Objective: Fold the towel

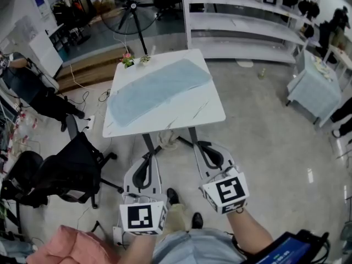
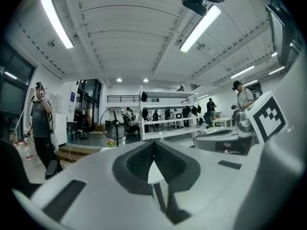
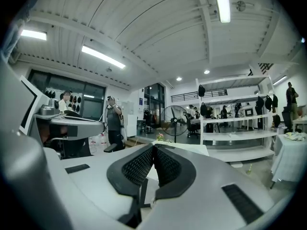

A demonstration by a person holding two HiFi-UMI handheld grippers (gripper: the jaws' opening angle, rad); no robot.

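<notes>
I held both grippers level, short of the surface (image 1: 212, 113). The left gripper (image 1: 149, 157) had its jaws together, empty. The right gripper (image 1: 200, 146) was the same. The towel (image 1: 157, 89) lay spread flat, slantwise across the surface, well apart from both.

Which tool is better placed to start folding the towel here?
Left, marginally. The left tool and right tool are both shut, short of the table, but the towel has its nearest corner on the left.

Matt cloth towel (image 1: 157, 90), glossy marbled table (image 1: 212, 110)
</notes>
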